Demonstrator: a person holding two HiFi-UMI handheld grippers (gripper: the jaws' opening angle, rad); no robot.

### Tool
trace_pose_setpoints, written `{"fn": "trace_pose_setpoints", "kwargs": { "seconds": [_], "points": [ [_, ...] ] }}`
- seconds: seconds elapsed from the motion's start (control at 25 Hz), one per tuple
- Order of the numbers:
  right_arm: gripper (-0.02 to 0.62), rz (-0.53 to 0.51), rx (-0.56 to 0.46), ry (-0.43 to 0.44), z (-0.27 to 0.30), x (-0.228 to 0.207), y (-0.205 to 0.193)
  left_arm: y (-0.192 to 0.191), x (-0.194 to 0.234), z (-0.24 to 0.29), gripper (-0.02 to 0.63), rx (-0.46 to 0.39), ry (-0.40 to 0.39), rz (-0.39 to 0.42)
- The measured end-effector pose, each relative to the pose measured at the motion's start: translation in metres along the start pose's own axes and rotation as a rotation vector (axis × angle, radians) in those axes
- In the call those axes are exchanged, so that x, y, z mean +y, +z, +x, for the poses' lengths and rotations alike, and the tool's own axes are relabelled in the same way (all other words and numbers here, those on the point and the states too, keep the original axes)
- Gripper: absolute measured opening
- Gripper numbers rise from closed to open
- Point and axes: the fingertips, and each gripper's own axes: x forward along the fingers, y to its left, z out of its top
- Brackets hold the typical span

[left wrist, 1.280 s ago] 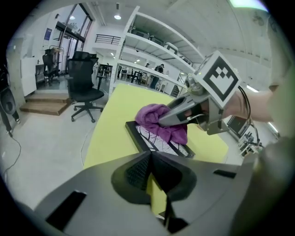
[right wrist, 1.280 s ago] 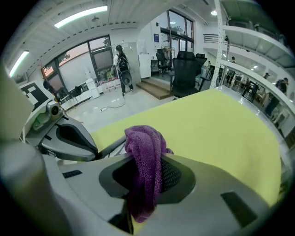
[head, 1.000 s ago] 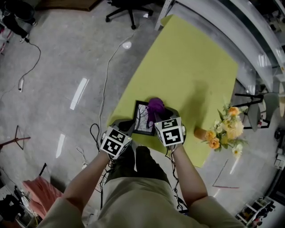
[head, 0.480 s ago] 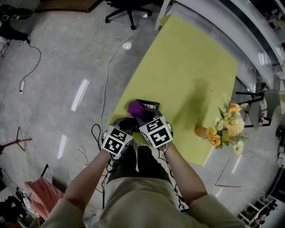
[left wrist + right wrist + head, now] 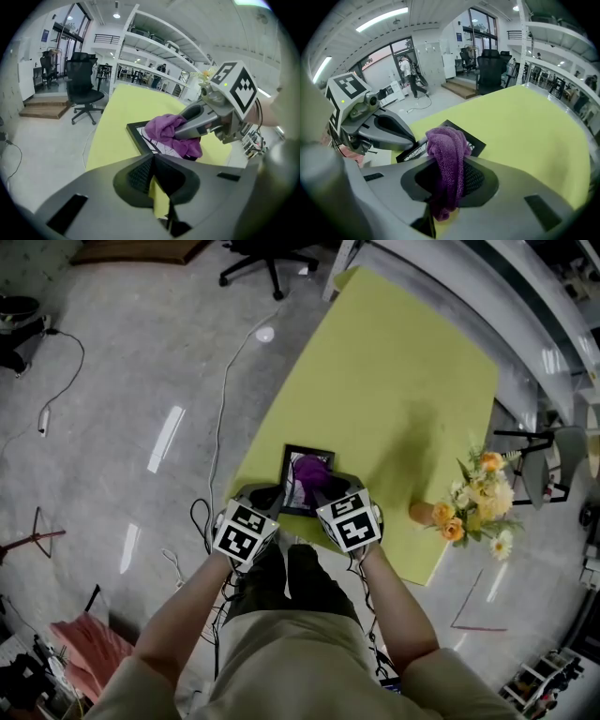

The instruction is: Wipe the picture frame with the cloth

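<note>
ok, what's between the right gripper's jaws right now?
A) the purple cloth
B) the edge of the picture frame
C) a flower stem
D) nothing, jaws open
A. In the right gripper view, the right gripper has its jaws closed on the purple cloth, which bunches up out of them in front of the picture frame.

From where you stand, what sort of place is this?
Probably an open-plan office or workshop: a rolling office chair on a bare concrete floor, cables trailing across it, and long white shelving behind the yellow-green table.
</note>
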Motion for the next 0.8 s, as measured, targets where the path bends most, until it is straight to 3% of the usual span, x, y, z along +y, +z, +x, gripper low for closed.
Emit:
{"fn": "trace_pose_setpoints", "kwargs": {
  "seconds": [0.12,0.28,0.52,0.8],
  "points": [
    [0.092,0.044,-0.007,-0.051,-0.011,-0.014,-0.003,0.001,0.001,-0.001,0.009,0.004,0.006,0.013],
    [0.091,0.086,-0.056,-0.040,-0.032,-0.013,0.004,0.001,0.000,0.000,0.009,0.000,0.020,0.029],
    [0.091,0.074,-0.137,0.113,-0.052,0.039,0.029,-0.003,-0.011,-0.018,0.008,-0.013,0.001,-0.011],
    [0.092,0.073,-0.082,0.198,-0.017,0.078,0.014,-0.021,-0.019,-0.013,0.008,0.021,-0.024,-0.029]
  ]
}}
